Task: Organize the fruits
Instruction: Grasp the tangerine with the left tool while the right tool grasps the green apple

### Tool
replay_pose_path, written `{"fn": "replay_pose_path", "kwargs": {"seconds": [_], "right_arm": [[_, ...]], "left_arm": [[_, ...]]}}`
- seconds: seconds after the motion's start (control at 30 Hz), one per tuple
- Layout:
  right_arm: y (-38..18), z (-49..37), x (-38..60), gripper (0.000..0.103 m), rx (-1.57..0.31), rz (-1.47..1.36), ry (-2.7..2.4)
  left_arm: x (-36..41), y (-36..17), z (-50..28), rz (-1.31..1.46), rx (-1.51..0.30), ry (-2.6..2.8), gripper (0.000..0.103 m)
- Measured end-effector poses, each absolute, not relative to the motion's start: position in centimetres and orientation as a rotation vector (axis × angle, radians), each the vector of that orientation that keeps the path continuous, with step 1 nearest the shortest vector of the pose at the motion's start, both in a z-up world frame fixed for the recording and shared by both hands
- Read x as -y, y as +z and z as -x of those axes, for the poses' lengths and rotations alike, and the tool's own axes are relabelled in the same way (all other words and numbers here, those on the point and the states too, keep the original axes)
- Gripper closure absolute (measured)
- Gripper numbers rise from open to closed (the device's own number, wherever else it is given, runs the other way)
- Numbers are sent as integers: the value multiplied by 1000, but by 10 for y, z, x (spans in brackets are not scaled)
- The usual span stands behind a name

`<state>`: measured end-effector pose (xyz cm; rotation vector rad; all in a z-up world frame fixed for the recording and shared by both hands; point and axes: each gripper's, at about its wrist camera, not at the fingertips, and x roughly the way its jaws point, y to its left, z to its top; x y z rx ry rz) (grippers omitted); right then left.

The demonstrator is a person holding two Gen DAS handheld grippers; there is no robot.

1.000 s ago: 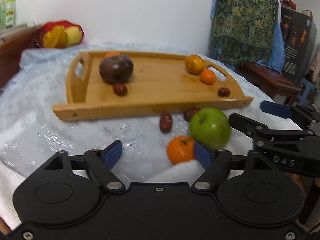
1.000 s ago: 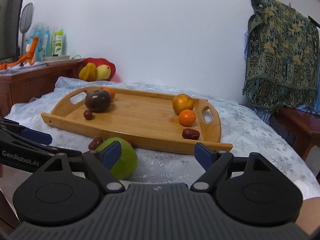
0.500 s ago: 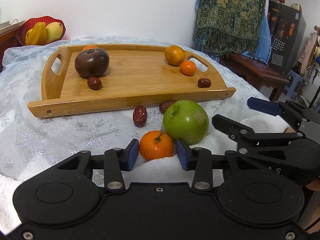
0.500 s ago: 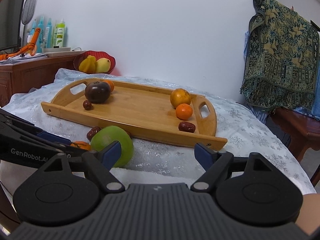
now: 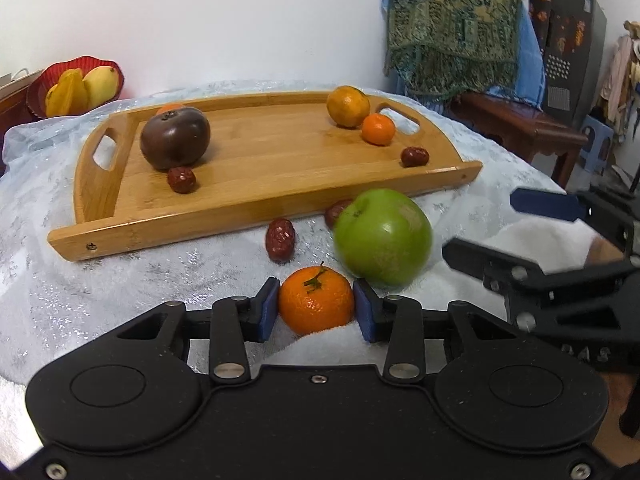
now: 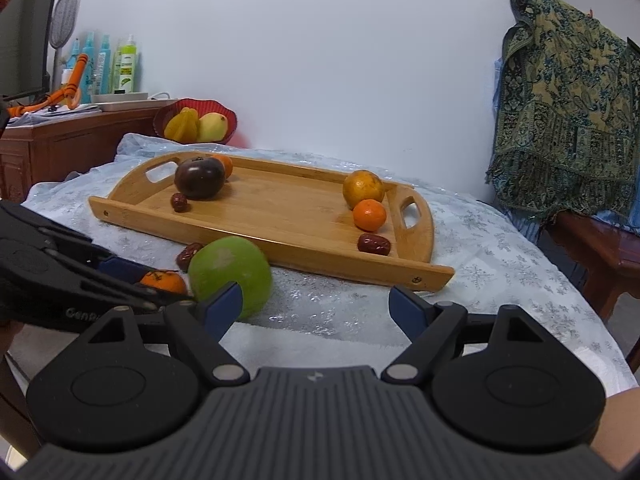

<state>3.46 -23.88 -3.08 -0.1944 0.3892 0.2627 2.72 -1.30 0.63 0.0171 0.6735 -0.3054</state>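
My left gripper (image 5: 316, 310) is shut on a small tangerine (image 5: 316, 303) on the white tablecloth near the table's front edge. A green apple (image 5: 383, 238) lies just beyond it, with two red dates (image 5: 281, 239) beside it on the cloth. The wooden tray (image 5: 256, 200) behind holds a dark purple fruit (image 5: 175, 143), an orange (image 5: 348, 106), a tangerine (image 5: 378, 129) and two dates. My right gripper (image 6: 318, 304) is open and empty, to the right of the apple (image 6: 230, 276); it also shows in the left wrist view (image 5: 516, 224).
A red bowl of yellow fruit (image 6: 196, 122) stands on a wooden cabinet (image 6: 60, 140) at the back left, with bottles behind. A patterned cloth (image 6: 568, 128) hangs at the right over a wooden bench (image 6: 600, 244).
My left gripper's jaws have closed around the small tangerine. The right gripper stays open and has shifted a little beside the apple.
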Motion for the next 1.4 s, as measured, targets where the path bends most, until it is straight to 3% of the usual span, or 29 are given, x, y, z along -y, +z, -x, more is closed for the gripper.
{"fn": "replay_pose_path", "kwargs": {"seconds": [0.7,1.0,1.4], "right_arm": [[-43,-47,195,13,-412,244,449],[-48,-57,190,24,-472,172,490],[-51,-64,186,30,-498,136,500]], "left_arm": [[-26,20,-51,49,-610,-136,66],[-31,18,-53,68,-622,-131,66],[-30,15,-52,73,-632,-134,66]]}}
